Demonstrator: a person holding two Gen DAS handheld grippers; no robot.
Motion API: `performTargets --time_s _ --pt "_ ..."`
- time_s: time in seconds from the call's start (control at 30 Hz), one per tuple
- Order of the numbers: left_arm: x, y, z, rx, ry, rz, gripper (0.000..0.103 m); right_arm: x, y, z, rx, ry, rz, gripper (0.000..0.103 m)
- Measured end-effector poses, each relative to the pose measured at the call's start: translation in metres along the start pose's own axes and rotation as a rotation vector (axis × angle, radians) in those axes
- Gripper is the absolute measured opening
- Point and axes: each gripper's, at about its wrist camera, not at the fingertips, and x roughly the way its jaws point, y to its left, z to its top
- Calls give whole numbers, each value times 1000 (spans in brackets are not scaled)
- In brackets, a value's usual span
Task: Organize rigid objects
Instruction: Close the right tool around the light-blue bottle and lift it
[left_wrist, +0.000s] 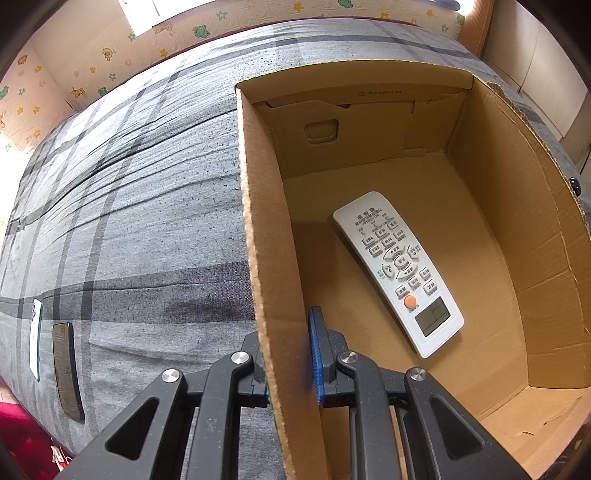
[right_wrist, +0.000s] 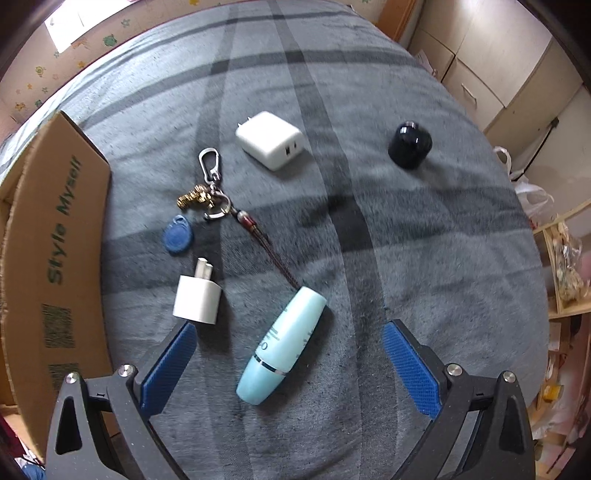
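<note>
My left gripper (left_wrist: 290, 354) is shut on the left wall of an open cardboard box (left_wrist: 258, 229), one pad outside and one inside. A white remote control (left_wrist: 400, 271) lies on the box floor. In the right wrist view my right gripper (right_wrist: 290, 363) stands open just above the grey plaid bed, its pads either side of a pale blue bottle (right_wrist: 282, 341) that lies flat, untouched. Ahead lie a small white plug (right_wrist: 197, 299), a blue key fob (right_wrist: 178, 233) with a key ring (right_wrist: 210, 195), a large white charger (right_wrist: 270, 139) and a black cap (right_wrist: 410, 146).
The box's outer wall (right_wrist: 55, 258) stands left of the right gripper. Two phones (left_wrist: 66, 373) lie on the bed left of the box. Wardrobe doors (right_wrist: 498, 74) and a shelf with bags (right_wrist: 561, 266) border the bed's right side.
</note>
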Motion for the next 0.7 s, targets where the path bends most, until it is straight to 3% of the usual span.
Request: performTargets --time_s 0.37,0.57,0.63,0.7 --pt "1 -3 0 2 1 4 17 25 -2 -5 6 15 -10 98" --pt "1 -6 0 1 -1 4 17 37 6 -7 21 67 36 63" --pt "1 -5 -1 1 -1 4 17 41 7 -9 25 79 40 39" --pt "1 -5 -1 0 -1 2 17 41 5 -12 39 79 42 34"
